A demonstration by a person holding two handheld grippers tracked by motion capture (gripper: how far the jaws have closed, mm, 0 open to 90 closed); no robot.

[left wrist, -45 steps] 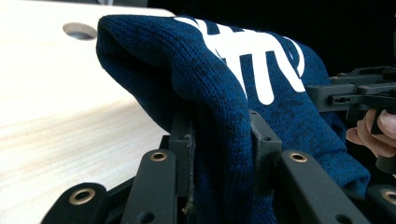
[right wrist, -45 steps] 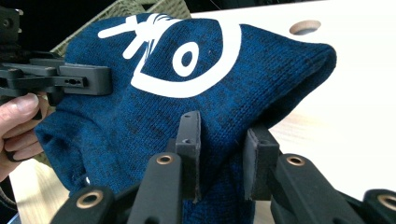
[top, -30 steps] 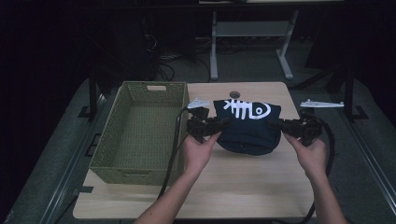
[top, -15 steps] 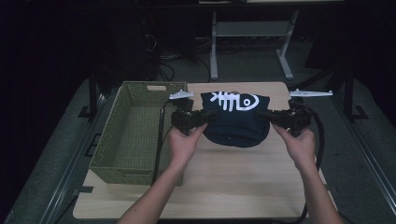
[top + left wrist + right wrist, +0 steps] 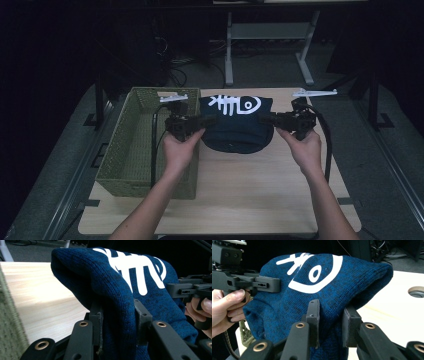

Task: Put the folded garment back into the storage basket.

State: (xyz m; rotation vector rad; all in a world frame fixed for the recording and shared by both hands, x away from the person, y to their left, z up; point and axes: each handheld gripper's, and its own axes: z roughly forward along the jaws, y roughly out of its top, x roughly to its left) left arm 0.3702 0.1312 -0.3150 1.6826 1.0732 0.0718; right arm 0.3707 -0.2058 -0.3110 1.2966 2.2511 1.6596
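A folded dark blue knit sweater (image 5: pixel 235 131) with a white fish-skeleton print hangs in the air between my two grippers, above the back of the wooden table (image 5: pixel 250 190). My left gripper (image 5: pixel 212 120) pinches its left edge; in the left gripper view the fabric (image 5: pixel 120 290) bulges between the pads of that gripper (image 5: pixel 118 320). Its jaws have just eased open a little, with the knit still squeezed between them. My right gripper (image 5: pixel 265 119) is shut on the right edge, and in the right gripper view the cloth (image 5: pixel 324 290) sits clamped in it (image 5: pixel 332 317).
A green woven basket (image 5: pixel 112 155) stands on the left part of the table, its right wall just under my left hand. A round hole (image 5: pixel 417 291) is cut in the tabletop at the back. A white desk frame (image 5: pixel 270 32) stands on the floor beyond.
Both hands have carried the sweater to the left and a little higher, closer to the basket. Both grippers still hold it.
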